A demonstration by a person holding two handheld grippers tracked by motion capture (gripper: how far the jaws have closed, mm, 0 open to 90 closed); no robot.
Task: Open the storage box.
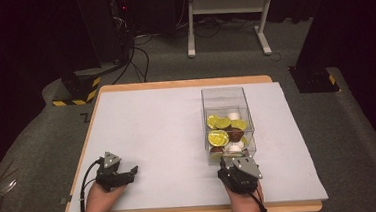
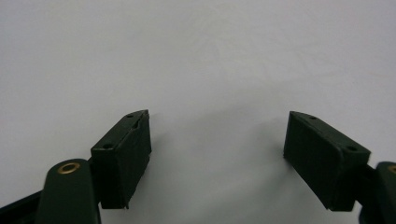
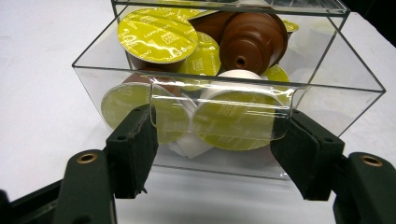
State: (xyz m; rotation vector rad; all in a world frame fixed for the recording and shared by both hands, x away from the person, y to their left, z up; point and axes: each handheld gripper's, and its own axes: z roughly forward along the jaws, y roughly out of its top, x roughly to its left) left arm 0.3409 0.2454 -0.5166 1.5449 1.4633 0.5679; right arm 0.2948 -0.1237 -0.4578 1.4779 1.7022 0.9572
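Clear plastic box (image 1: 224, 99), open-topped drawer pulled out toward the near edge, standing on right half of the worktop (image 1: 153, 133). Filled with coffee capsules (image 3: 159, 39): lime-green foil lids, brown bodies, a few white ones, heaped and tilted every way. In right gripper view, curved clear pull tab (image 3: 222, 109) on the drawer's front wall, green lids visible through it.

Right tongs (image 3: 215, 149) directly at that front wall, jaws set either side of the pull tab, left jaw at its left end, right jaw at its right end. Jaws fairly wide apart; cannot tell whether pads actually press the tab or merely flank it. In high view, right tongs (image 1: 236, 170) just at the near end of the box, hand (image 1: 244, 202) behind, cable trailing off the near edge.

Left tongs (image 1: 123, 176) well apart from the box, at near left of the worktop, pointing right. In left gripper view, left tongs (image 2: 217, 149) wide open, nothing between the jaws, bare white surface beneath with faint shadow.

White sheet over a wooden top, light wood rim showing at edges. Beyond: grey carpet, white desk frame (image 1: 229, 13), black stand with yellow-black hazard striping (image 1: 77, 91) at far left, loose cables nearby.
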